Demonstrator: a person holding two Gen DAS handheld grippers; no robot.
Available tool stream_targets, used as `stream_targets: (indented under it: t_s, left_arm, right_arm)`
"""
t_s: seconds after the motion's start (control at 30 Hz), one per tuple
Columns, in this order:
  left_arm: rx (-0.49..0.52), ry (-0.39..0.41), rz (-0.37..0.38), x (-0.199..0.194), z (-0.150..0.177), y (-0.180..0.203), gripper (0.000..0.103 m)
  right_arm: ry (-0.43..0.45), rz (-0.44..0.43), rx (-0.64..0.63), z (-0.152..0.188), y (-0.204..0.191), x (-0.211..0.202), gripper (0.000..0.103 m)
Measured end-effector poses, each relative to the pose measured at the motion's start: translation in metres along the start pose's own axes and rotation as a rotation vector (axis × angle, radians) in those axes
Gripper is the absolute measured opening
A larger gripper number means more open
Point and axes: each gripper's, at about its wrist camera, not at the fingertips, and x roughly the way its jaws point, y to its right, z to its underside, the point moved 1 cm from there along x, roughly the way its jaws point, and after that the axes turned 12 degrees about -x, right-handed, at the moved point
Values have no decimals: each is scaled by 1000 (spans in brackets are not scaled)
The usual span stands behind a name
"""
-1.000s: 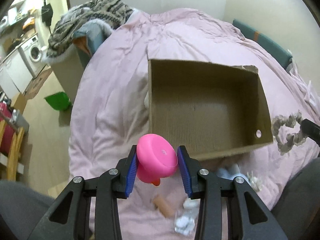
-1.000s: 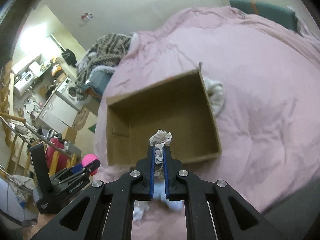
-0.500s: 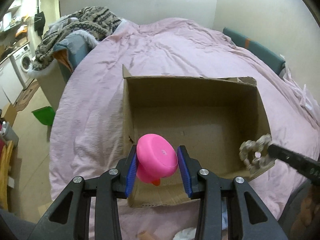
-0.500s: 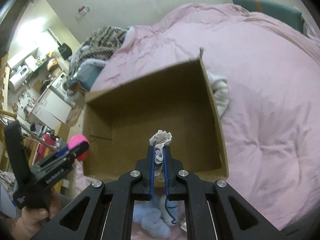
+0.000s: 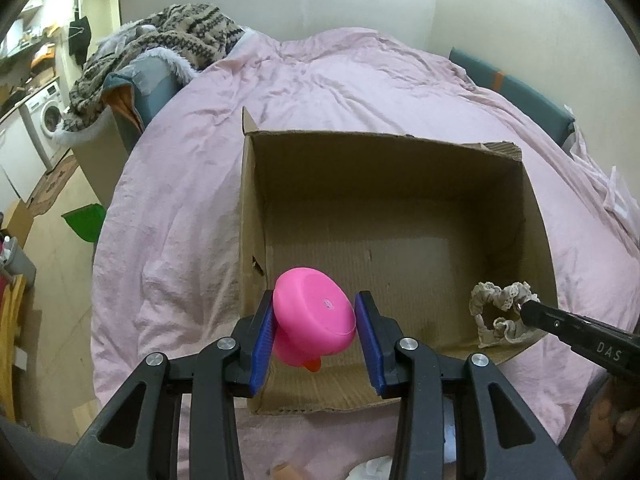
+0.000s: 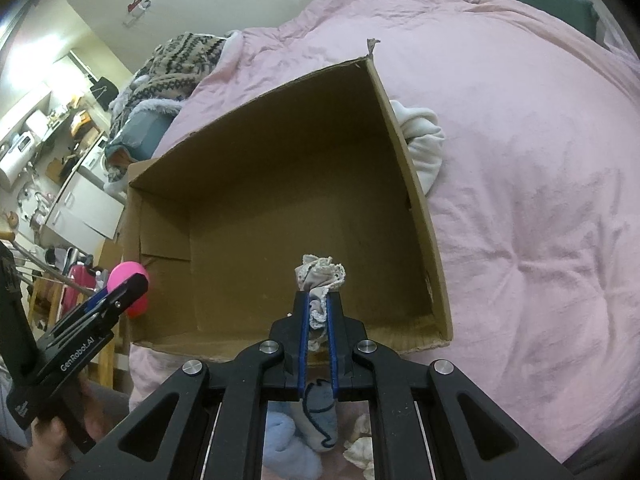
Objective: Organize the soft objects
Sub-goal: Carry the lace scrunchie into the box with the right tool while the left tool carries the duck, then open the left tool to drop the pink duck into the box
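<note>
An open cardboard box (image 5: 536, 216) (image 6: 420, 200) lies on the pink bed cover, with nothing inside. My left gripper (image 5: 316, 320) is shut on a pink rubber duck (image 5: 316, 316), held over the box's near left corner; the duck (image 6: 130, 280) also shows in the right wrist view. My right gripper (image 6: 318, 304) is shut on a beige lace scrunchie (image 6: 320, 274), held above the box's near right edge. The scrunchie (image 5: 498, 312) hangs from the right gripper's tip in the left wrist view.
A white cloth (image 6: 422, 140) lies against the box's outer right wall. Blue and white soft items (image 6: 304, 436) lie on the cover below the right gripper. A patterned blanket (image 5: 160, 48) covers a bin left of the bed. A green dustpan (image 5: 84, 224) lies on the floor.
Both grippers have come down and forward over the box with their objects; the box now fills more of each view. The scrunchie has moved from beside the box to over its near right edge.
</note>
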Motion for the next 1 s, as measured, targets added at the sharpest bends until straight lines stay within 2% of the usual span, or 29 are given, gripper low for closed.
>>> stream_targets:
  t_s: [0.6,0.87,0.9,0.93,1.0]
  left_arm:
    - [-7,-1,26,-1,3,2,36]
    - [-13,-9,30,-1,4,2,36]
    - [-13,-6,32,-1,4,2,36]
    - [-11,-5,31,-1,4,2,36]
    - [-7,-2,35,-1,5,3,36]
  right_arm:
    - [12,-20,12,0,2,-1,12]
    - [22,-30,27,1,4,-4,28]
    - [25,-32,29,1,4,-4,36]
    - [29,-35,34,0,5,-5,51]
    - [51,-37,46,1,7,-9,64]
